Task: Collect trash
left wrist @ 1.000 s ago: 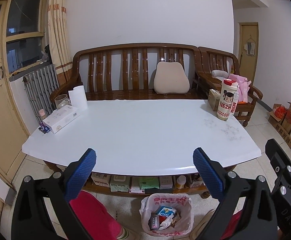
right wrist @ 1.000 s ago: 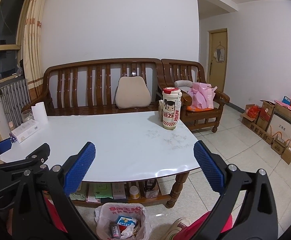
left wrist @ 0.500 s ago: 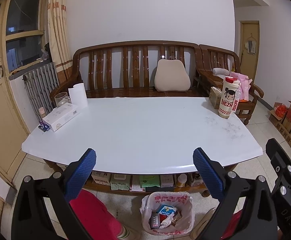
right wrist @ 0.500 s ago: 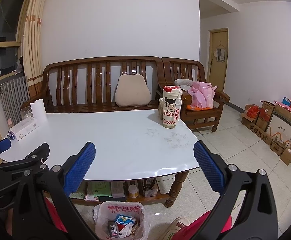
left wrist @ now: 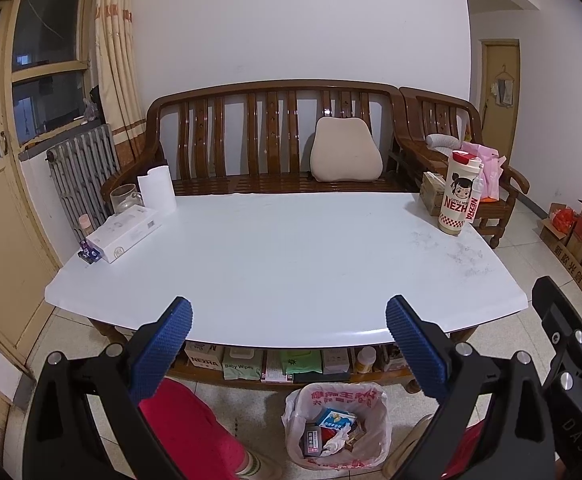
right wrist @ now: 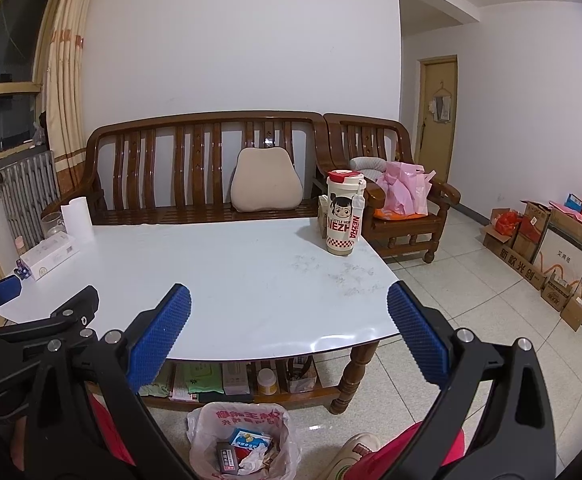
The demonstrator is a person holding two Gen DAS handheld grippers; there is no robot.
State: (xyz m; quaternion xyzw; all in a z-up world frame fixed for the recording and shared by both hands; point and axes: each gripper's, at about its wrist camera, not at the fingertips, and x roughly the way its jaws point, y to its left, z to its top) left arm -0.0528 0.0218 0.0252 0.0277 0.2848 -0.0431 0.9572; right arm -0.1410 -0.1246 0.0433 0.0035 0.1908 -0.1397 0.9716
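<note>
A trash bin lined with a white plastic bag (left wrist: 337,424) stands on the floor in front of the white table (left wrist: 283,256); it also shows in the right wrist view (right wrist: 243,440). It holds small boxes and crumpled paper. My left gripper (left wrist: 289,316) is open and empty, held above the table's near edge. My right gripper (right wrist: 289,314) is open and empty, at the same height to its right. The left gripper's body shows at the lower left of the right wrist view.
On the table stand a NEZHA cup (left wrist: 461,196), a small carton (left wrist: 431,194), a white box (left wrist: 125,232), a paper roll (left wrist: 157,194) and a glass jar (left wrist: 125,198). A wooden bench (left wrist: 275,140) stands behind. Cardboard boxes (right wrist: 551,248) line the right wall.
Both grippers have risen and tilted slightly, so the table and bin sit a little lower in view. The jaws stay open.
</note>
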